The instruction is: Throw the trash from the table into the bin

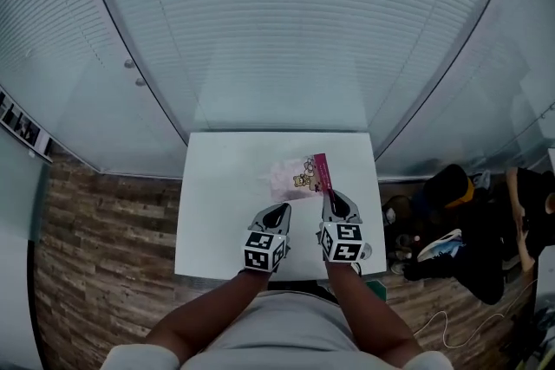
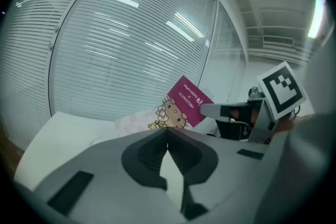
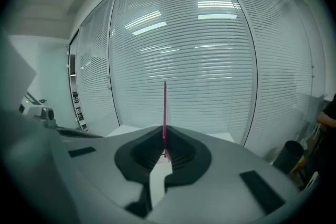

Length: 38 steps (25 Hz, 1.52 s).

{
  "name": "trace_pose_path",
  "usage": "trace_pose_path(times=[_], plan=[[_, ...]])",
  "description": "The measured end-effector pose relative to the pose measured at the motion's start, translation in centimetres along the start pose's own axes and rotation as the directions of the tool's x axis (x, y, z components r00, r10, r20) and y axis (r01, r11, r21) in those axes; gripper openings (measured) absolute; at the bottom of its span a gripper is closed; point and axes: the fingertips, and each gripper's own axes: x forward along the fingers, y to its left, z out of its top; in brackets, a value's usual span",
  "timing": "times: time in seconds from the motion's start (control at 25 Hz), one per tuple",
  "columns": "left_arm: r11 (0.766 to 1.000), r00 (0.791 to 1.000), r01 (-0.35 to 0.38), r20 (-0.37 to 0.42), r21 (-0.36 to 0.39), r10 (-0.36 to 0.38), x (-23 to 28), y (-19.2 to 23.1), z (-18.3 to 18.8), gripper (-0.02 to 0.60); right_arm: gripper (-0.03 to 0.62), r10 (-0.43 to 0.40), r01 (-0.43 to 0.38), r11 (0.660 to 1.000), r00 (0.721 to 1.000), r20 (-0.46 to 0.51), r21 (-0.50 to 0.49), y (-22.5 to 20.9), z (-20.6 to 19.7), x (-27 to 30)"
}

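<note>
Step in hand: carry phase. Trash is already gripped and clear of the table top; drop into the bin not yet done.

Right gripper (image 3: 164, 136): pressed together on the bottom edge of the pink snack wrapper (image 1: 309, 172), which stands upright from the pinch. Seen edge-on as a thin magenta line in the right gripper view.

Left gripper (image 2: 167, 131): tips closed against each other, nothing between them. Sits just left of the right one in the head view, low centre of frame.

Wrapper location: above the right-centre of the white table (image 1: 217, 186), in front of both grippers. In the left gripper view, right of centre against the blinds (image 2: 105, 50).

Wrapper material: thin flat film. Magenta band with white print on one side, paler translucent pink panel with a cartoon cat figure beside it. Looks light and floppy, likely to flutter or slip from a narrow pinch.

Table: rectangular, matte white, smooth. No other trash made out on it.

Surroundings: glass walls with horizontal slatted blinds; wood-pattern plank floor (image 1: 95, 230) at left of the head view.

Bin: not identified for certain. Dark cylinder (image 3: 290, 156) at lower right of the right gripper view, possibly it.

Next move calls for: swing toward the bin while keeping the pinch firm, place the wrapper over the opening, then spread the jaws. Left gripper free for any remaining scraps.
</note>
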Motion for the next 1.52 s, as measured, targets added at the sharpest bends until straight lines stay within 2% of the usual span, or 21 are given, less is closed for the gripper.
trace_pose_path(times=[0.28, 0.44, 0.68, 1.0, 1.36, 1.52], plan=[[0.995, 0.996, 0.090, 0.025, 0.030, -0.091, 0.5, -3.4, 2.1, 0.005, 0.008, -0.090, 0.090, 0.996, 0.995, 0.043, -0.016, -1.9, 1.2, -3.2], [0.988, 0.991, 0.132, 0.005, 0.079, -0.132, 1.3, -4.9, 1.3, 0.005, 0.008, -0.149, 0.149, 0.989, 0.988, 0.039, 0.012, -3.3, 0.4, -4.9], [0.971, 0.974, 0.227, -0.035, 0.078, -0.225, 3.7, -8.9, 0.2, 0.005, 0.008, -0.240, 0.239, 0.970, 0.970, 0.034, 0.045, -6.7, -1.1, -8.1], [0.922, 0.931, 0.360, -0.117, 0.145, -0.345, 6.5, -18.1, -1.7, 0.005, 0.008, -0.377, 0.368, 0.919, 0.925, 0.047, 0.140, -13.4, -3.5, -14.9], [0.840, 0.862, 0.502, -0.195, 0.206, -0.467, 6.3, -32.6, -4.8, 0.005, 0.008, -0.507, 0.485, 0.841, 0.861, 0.035, 0.240, -21.2, -7.0, -27.2], [0.823, 0.846, 0.528, -0.215, 0.208, -0.488, 5.6, -38.5, -6.5, 0.005, 0.008, -0.537, 0.513, 0.819, 0.843, 0.027, 0.258, -24.3, -8.5, -32.8]])
